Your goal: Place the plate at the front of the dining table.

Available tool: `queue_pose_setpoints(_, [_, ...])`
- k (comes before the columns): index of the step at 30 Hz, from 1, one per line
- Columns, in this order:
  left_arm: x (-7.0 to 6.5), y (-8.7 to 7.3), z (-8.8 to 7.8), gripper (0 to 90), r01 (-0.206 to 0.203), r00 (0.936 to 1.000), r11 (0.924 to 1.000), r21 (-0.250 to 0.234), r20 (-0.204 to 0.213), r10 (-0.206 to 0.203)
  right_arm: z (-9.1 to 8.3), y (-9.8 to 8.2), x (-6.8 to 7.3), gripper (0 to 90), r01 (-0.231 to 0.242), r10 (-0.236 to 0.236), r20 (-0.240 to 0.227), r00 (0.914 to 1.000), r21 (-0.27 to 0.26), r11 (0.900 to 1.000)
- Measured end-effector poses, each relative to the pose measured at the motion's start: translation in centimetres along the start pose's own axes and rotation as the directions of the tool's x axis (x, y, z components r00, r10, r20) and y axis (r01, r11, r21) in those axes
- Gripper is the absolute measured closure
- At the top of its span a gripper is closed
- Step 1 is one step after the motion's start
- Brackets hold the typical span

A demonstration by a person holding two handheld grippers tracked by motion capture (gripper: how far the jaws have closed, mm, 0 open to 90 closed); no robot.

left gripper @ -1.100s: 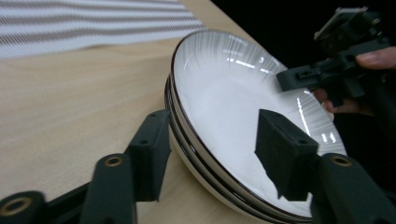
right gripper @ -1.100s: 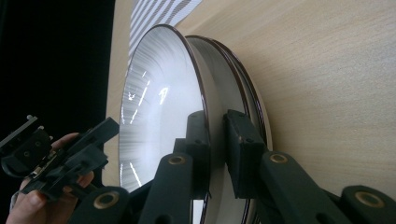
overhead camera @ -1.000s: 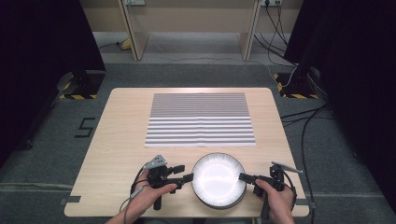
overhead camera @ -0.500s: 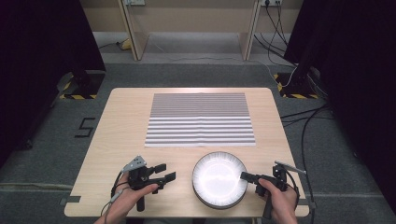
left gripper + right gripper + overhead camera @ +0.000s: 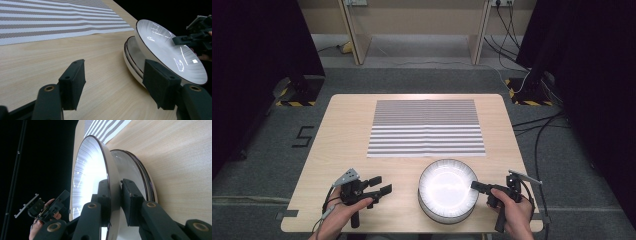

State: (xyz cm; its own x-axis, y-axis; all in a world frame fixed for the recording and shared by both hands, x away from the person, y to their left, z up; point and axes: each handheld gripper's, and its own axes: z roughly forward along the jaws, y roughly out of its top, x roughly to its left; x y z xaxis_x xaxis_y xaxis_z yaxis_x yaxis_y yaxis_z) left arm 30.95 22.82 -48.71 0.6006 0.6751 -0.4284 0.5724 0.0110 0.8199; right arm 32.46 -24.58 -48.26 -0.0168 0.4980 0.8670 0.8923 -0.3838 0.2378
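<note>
Right gripper point(image 5: 115, 195) clamped on right rim of top plate point(image 5: 447, 182), near table point(image 5: 347, 130) edge, tilted off lower plate point(image 5: 131, 58). Left gripper point(image 5: 379, 186), jaws just opened wide, empty, left of stack. Risk: one-sided pinch slips, plate drops, clatters onto stack.

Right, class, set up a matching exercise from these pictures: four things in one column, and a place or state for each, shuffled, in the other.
Things:
1. left hand-held gripper
2. right hand-held gripper
3. top plate
4. striped mat

Places or states:
A. tilted, one edge lifted off the plates beneath
B. flat at the table's far middle
C. jaws apart, nothing between them
D. clamped on a plate rim

Pairs: 1-C, 2-D, 3-A, 4-B
</note>
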Motion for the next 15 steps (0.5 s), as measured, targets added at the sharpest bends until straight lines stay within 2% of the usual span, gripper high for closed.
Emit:
queue_pose_setpoints(8, [1.0, -0.8, -0.7, 34.0, 0.017, 0.9995, 0.9998, 0.006, -0.027, -0.017, -0.1, 0.3, 0.3, 77.4, -0.013, 0.012, -0.014, 0.9998, -0.009, 1.000])
queue_pose_setpoints(15, [1.7, -1.4, -1.1, 34.1, 0.030, 0.9985, 0.9995, 0.005, -0.046, -0.030, 0.1, 0.7, 0.6, 77.1, -0.004, 0.004, -0.011, 0.9999, -0.014, 1.000])
